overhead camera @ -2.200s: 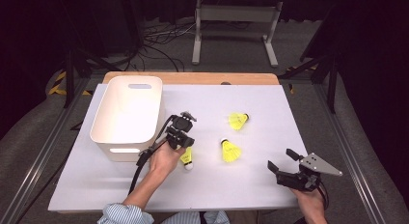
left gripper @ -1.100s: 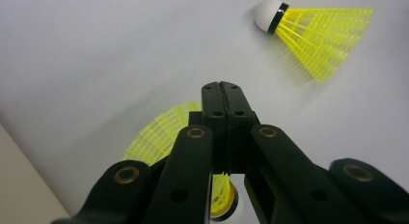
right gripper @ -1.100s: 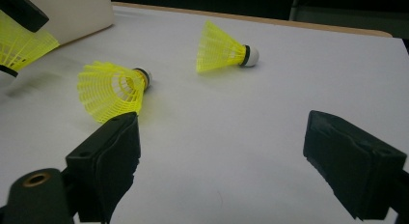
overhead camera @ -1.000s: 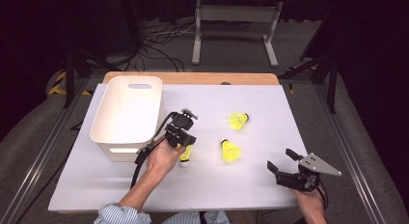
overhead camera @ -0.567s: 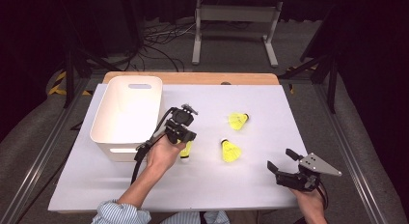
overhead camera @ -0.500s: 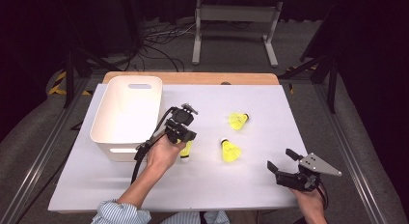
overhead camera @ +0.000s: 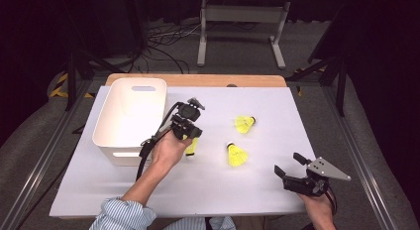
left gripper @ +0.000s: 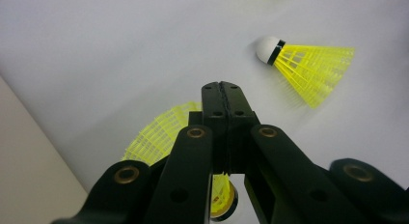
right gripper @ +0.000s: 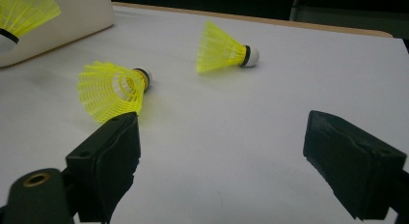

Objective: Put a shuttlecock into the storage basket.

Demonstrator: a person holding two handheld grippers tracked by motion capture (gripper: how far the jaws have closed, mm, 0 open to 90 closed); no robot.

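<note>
The left claw (overhead camera: 190,136) is clamped on the skirt of a yellow shuttlecock (overhead camera: 192,145), just beside the white bin (overhead camera: 130,122) near the worktop's left edge. Keep the grip firm, carry it above the bin rim, then release. The right claw (overhead camera: 293,166) stands apart near the right front corner.

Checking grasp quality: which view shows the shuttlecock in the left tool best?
The left gripper view: the left tool has its jaws shut on the held shuttlecock, its yellow skirt at the pads. In the high view the hand covers most of it. The right gripper view catches part of its skirt at the frame's corner.
</note>
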